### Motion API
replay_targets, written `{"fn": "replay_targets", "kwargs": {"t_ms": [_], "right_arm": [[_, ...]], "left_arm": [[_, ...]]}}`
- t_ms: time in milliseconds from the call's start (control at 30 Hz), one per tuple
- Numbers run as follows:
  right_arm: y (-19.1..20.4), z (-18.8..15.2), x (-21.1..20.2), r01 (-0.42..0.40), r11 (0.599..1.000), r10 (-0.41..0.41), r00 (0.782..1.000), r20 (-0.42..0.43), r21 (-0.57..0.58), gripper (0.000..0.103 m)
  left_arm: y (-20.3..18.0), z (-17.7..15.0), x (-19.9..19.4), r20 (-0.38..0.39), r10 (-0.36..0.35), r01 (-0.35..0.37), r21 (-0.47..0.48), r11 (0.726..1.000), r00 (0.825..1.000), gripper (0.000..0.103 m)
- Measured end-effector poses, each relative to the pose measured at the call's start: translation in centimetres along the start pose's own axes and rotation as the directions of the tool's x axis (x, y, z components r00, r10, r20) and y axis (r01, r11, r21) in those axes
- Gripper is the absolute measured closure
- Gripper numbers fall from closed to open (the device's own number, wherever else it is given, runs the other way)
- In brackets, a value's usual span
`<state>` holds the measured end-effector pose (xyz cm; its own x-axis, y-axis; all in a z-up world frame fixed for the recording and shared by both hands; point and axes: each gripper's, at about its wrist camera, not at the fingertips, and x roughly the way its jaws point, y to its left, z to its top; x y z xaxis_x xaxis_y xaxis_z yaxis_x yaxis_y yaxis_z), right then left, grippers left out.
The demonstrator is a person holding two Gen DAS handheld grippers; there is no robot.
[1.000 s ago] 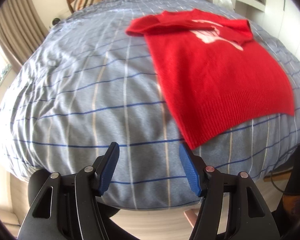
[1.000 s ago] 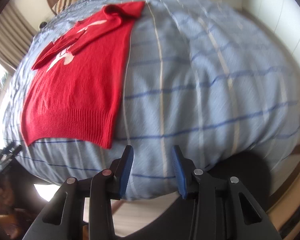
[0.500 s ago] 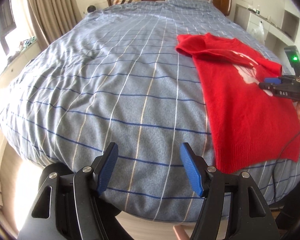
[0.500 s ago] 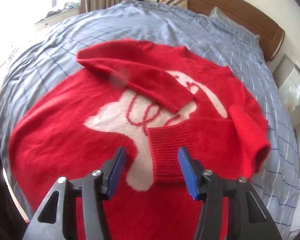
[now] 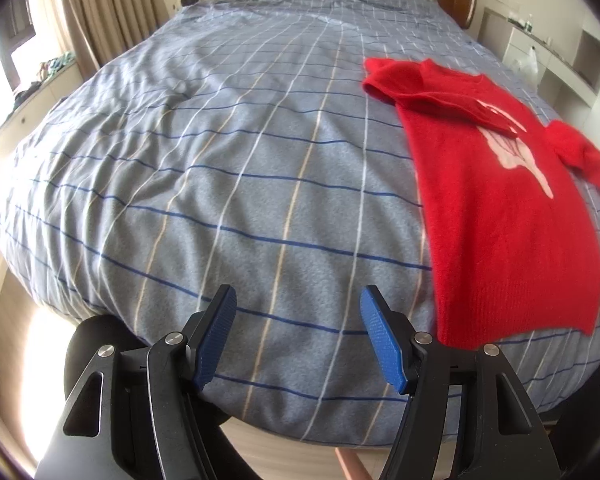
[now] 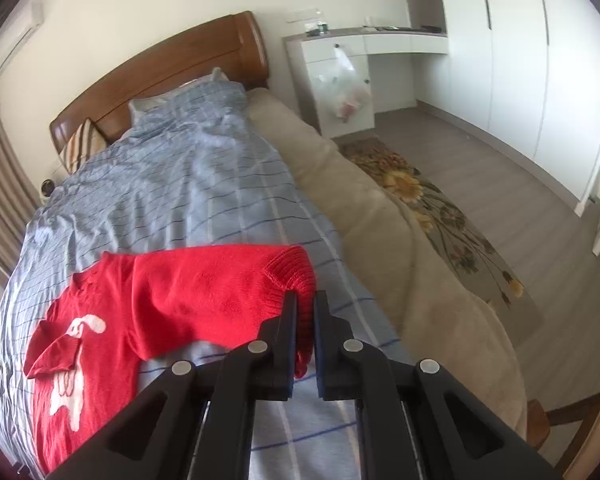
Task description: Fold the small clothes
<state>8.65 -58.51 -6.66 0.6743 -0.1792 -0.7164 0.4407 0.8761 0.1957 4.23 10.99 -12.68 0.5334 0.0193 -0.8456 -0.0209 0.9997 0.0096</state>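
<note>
A small red sweater with a white rabbit print lies flat on the blue checked bed cover, at the right of the left wrist view. One sleeve is folded across its chest. My left gripper is open and empty near the bed's foot edge, to the left of the sweater's hem. My right gripper is shut on the ribbed cuff of the other sleeve and holds it lifted off the sweater, stretched out to the side.
A wooden headboard and pillows stand at the far end. A beige blanket runs along the bed's right side, with a flowered rug, a white desk and wardrobes beyond. Curtains hang at the left.
My right gripper has closed on the sleeve cuff and pulled the sleeve outward, off the sweater's front. My left gripper has stayed open near the foot of the bed.
</note>
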Motion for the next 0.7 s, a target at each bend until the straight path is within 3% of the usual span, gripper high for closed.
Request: {"fn": "replay_targets", "kwargs": {"t_ms": [167,333,467,700], "right_arm": [[-3.9,-2.0,2.0,-0.007,0.992,0.016,0.998,-0.066,0.128,0.096],[-6.0,-3.9,4.3,0.063,0.973,-0.042,0.994,-0.097,0.221,0.096],[-7.6,-4.7,5.1,0.126,0.963,-0.103,0.989,-0.108,0.239,0.097],[-6.7,-5.6,6.5,0.205,0.967,-0.187,0.975,-0.121,0.153,0.097]], "left_arm": [[-2.5,0.1,-0.8,0.01,-0.005,0.004,0.072,0.997,1.0,0.036],[-2.5,0.1,-1.4,0.023,0.025,-0.027,0.095,0.995,0.999,0.036],[-1.8,0.2,-0.9,-0.005,0.029,-0.028,0.064,0.998,1.0,0.036],[-2.9,0.5,-0.6,-0.032,0.039,-0.036,0.08,0.996,0.999,0.036]]}}
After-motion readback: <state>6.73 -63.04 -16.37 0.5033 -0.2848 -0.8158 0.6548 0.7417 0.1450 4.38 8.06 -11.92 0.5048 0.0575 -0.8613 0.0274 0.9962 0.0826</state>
